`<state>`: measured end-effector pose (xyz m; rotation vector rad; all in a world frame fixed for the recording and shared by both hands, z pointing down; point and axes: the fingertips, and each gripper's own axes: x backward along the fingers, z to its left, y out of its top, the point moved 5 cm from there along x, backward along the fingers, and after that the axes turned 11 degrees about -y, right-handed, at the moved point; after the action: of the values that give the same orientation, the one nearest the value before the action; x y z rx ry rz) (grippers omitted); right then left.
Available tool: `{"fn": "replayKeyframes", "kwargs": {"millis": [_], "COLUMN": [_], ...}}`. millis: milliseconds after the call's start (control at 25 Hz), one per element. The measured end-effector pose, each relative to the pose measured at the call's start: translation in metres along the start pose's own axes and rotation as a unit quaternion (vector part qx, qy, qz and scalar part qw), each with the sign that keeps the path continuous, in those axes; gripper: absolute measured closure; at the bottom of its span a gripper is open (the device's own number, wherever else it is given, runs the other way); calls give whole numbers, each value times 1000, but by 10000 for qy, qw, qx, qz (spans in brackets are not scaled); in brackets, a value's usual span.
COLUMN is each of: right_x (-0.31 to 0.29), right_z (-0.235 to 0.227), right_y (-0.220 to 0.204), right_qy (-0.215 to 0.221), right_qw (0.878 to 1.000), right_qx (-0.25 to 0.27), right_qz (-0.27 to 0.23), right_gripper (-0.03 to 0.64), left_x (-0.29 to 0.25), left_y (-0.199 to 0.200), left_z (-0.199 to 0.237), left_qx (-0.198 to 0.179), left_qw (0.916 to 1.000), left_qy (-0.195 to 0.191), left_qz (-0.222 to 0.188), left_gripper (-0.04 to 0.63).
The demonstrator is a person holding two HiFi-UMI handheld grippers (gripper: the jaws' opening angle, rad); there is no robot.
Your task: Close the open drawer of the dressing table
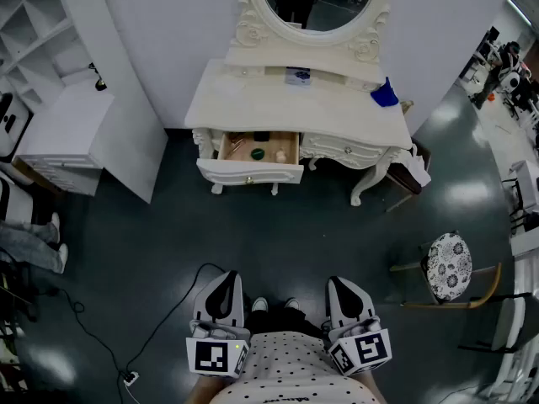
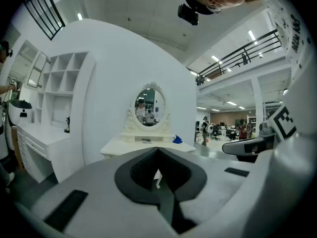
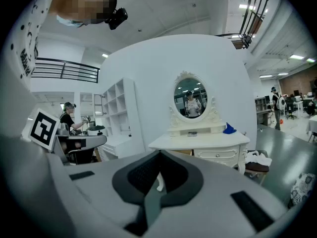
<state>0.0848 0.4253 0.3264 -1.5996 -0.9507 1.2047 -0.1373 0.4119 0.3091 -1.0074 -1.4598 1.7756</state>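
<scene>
The cream dressing table (image 1: 253,108) with an oval mirror stands against the far wall. Its left drawer (image 1: 251,171) is pulled out, with a few small items inside; the right drawer (image 1: 347,150) is pushed in. My left gripper (image 1: 226,279) and right gripper (image 1: 340,284) are held close to my body, well short of the table, both shut with nothing between the jaws. The left gripper view shows the table (image 2: 148,144) far beyond the shut left gripper (image 2: 158,150). The right gripper view shows the table (image 3: 208,142) beyond the shut right gripper (image 3: 159,155).
A white cabinet (image 1: 63,137) and shelf unit (image 1: 34,15) stand at the left. A stool with cloth (image 1: 413,173) is beside the table's right leg, and a chair with a patterned cushion (image 1: 448,266) is at the right. A cable (image 1: 160,326) runs over the dark floor. A blue object (image 1: 384,96) lies on the tabletop.
</scene>
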Motion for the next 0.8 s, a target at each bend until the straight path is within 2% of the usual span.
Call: {"fn": "replayKeyframes", "kwargs": {"millis": [800], "right_x": [13], "right_z": [-35], "right_y": [0], "right_qy": [111], "right_qw": [9999], "right_qx": [18], "right_qz": [-107], "right_gripper": [609], "left_x": [-11], "left_y": [5], "left_z": [-29], "left_qx": [-111], "left_qw": [9998], "left_qy": [155], "left_qz": [-116], "left_gripper": [586]}}
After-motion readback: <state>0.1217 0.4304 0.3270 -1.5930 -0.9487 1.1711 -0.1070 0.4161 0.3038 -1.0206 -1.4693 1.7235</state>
